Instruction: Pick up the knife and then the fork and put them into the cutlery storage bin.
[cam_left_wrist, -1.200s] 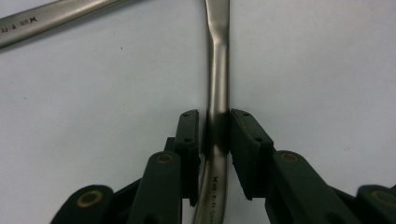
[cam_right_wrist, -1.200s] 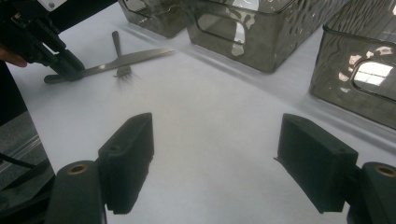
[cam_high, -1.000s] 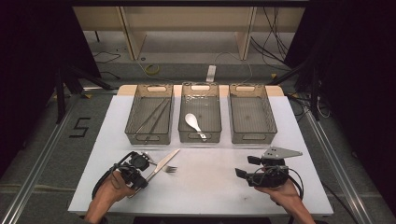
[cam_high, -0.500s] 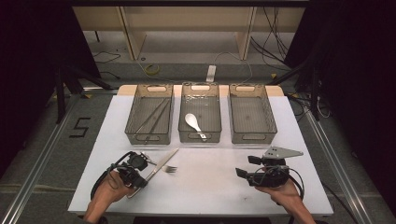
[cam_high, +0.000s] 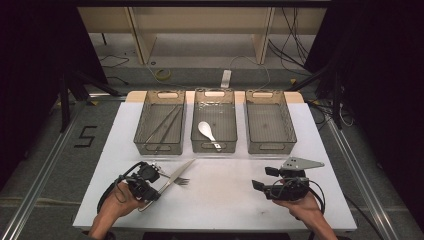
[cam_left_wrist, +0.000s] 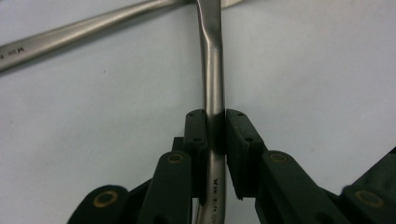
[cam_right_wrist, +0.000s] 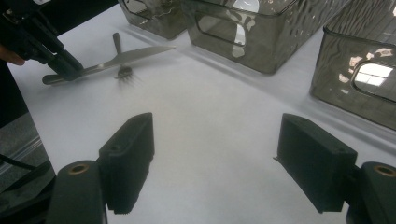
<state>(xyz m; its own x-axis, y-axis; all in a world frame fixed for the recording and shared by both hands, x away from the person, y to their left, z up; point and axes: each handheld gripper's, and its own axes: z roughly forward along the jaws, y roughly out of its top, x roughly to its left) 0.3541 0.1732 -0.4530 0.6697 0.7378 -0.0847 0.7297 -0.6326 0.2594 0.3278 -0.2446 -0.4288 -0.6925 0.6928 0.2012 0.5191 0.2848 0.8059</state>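
1. Three bins in a row at the table's (cam_high: 320, 150) far side: left bin (cam_high: 159, 127) holds tongs (cam_high: 162, 127), middle bin (cam_high: 214, 125) a spoon (cam_high: 207, 132), right bin (cam_high: 269, 127).
2. Before the left bin, a knife (cam_high: 176, 175) and a fork (cam_high: 172, 175) lie crossed.
3. My left gripper (cam_high: 157, 186) sits at their near end, my right gripper (cam_high: 257, 186) well apart before the right bin.

Bench (cam_high: 220, 200) bright under overhead light, dark surround. Glare on bins (cam_right_wrist: 261, 32). Gripper views soft, near jaws blurred.
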